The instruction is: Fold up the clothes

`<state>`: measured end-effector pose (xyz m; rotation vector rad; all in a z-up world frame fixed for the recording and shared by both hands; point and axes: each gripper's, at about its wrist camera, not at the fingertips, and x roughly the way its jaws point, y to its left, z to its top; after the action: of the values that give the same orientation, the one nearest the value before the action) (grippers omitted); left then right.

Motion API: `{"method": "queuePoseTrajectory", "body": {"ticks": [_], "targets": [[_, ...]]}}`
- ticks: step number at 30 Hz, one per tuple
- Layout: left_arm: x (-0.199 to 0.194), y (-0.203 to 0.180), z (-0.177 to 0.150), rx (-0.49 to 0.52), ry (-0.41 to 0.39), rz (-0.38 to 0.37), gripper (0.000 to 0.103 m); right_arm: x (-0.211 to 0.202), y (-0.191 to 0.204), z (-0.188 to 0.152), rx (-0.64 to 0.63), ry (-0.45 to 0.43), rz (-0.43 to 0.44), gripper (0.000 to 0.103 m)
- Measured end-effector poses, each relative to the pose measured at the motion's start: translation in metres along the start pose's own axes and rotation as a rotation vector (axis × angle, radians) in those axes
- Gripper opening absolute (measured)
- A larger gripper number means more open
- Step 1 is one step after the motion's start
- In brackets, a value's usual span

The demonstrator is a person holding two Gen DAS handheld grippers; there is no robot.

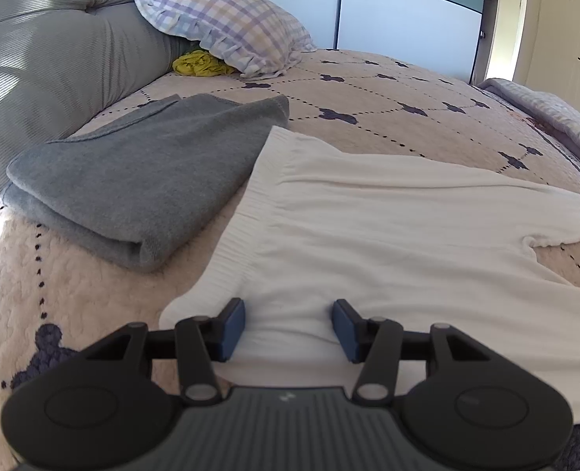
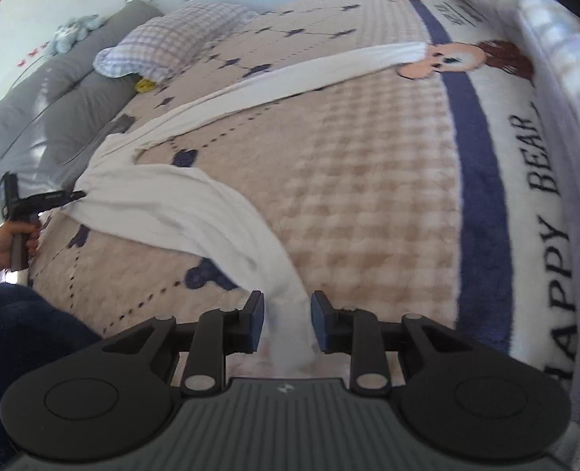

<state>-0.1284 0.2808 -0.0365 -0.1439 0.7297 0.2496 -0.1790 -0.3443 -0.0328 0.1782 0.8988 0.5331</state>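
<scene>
A white long-sleeved top (image 1: pixel 388 235) lies spread on the bed's quilt (image 1: pixel 368 90), its ribbed hem toward the left. My left gripper (image 1: pixel 289 325) stands open over the near hem corner, with flat white cloth between its blue pads. In the right wrist view the same top (image 2: pixel 180 200) stretches across the bed. One sleeve (image 2: pixel 278 274) runs down between the pads of my right gripper (image 2: pixel 287 322), which is open and does not pinch it. The other sleeve (image 2: pixel 329 66) reaches toward the far side. The left gripper (image 2: pixel 74 196) shows at the top's left edge, held by a hand (image 2: pixel 3 243).
A folded grey garment (image 1: pixel 133 180) lies left of the white top. A plaid pillow (image 1: pixel 227 27) and a yellow cloth (image 1: pixel 199 64) sit by the grey padded headboard (image 1: pixel 35 59). A bunched blanket (image 2: pixel 557 78) lines the bed's right edge. A person's dark-clad leg (image 2: pixel 23 333) is at lower left.
</scene>
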Motion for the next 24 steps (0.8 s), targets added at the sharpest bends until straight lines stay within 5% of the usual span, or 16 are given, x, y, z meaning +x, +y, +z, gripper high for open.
{"method": "queuePoseTrajectory", "body": {"ticks": [5, 14, 21, 24], "targets": [[0.0, 0.0, 0.0, 0.001, -0.002, 0.0, 0.052, 0.004, 0.03, -0.004, -0.169, 0.035, -0.097, 0.024], [0.0, -0.001, -0.001, 0.002, -0.006, 0.002, 0.052, -0.023, 0.044, -0.013, -0.224, 0.077, 0.037, 0.024], [0.001, 0.0, 0.0, 0.001, -0.003, 0.001, 0.052, -0.001, -0.002, 0.016, 0.007, -0.02, -0.09, 0.027], [0.0, 0.0, 0.001, 0.002, -0.001, -0.002, 0.052, 0.018, -0.005, 0.026, 0.002, 0.015, -0.023, 0.027]]}}
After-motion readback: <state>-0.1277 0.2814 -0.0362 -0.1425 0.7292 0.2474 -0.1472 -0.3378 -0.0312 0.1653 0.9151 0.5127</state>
